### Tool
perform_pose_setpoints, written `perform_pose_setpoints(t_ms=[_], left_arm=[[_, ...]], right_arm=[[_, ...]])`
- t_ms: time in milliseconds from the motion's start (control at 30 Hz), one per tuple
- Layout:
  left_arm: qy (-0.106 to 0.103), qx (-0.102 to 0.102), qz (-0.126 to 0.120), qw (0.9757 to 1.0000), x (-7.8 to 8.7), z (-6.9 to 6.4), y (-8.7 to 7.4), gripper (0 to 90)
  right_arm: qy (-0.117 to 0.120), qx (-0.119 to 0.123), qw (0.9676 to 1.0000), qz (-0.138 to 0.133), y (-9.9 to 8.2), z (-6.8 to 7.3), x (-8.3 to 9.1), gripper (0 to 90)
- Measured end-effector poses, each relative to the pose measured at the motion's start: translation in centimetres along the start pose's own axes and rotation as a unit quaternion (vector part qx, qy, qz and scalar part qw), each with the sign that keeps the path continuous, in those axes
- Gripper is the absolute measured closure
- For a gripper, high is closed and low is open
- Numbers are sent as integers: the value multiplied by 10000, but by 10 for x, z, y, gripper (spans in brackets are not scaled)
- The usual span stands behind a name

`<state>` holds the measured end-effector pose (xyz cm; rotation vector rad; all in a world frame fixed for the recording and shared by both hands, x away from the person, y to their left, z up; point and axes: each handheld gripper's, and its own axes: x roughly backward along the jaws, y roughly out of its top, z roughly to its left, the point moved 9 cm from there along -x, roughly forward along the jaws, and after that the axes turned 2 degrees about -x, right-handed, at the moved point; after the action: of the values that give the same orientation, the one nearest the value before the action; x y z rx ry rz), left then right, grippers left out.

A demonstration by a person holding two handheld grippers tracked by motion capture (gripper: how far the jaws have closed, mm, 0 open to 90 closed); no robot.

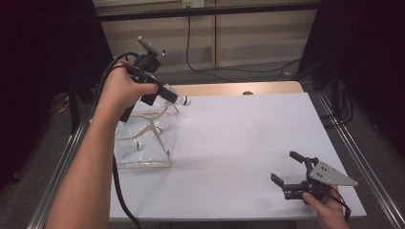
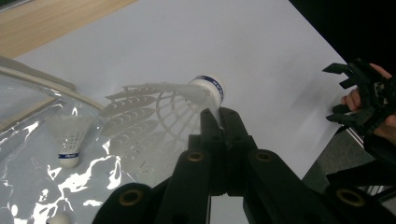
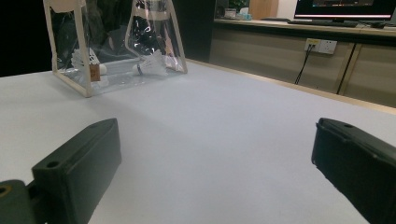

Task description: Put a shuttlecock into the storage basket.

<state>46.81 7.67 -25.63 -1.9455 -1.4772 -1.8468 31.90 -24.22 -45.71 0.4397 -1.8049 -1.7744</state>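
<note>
My left gripper is shut on the skirt of a white shuttlecock with a blue-banded cork, held in the air over the table's far left. In the left gripper view the jaws pinch the feather skirt just behind the cork. Below it stands a clear plastic bag with beige trim. Inside lies another shuttlecock, and the right gripper view has two in the bag. My right gripper rests open near the table's front right corner, with nothing between its jaws.
A white sheet covers the table, with a wooden strip along the far edge. Metal rails run down both sides. Cables lie on the floor beyond the table. My right gripper also appears far off in the left gripper view.
</note>
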Motion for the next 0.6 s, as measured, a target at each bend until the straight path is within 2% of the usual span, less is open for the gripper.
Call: perform_pose_setpoints(t_ms=[33, 267, 600], left_arm=[[-7, -54, 38, 10000, 1, 1, 0, 900], [87, 45, 6, 10000, 6, 11, -3, 900], [126, 85, -15, 9999, 13, 16, -5, 900]], right_arm=[[10, 5, 10000, 9, 0, 0, 0, 10], [3, -3, 10000, -3, 0, 0, 0, 10], [6, -3, 10000, -4, 0, 0, 0, 10]])
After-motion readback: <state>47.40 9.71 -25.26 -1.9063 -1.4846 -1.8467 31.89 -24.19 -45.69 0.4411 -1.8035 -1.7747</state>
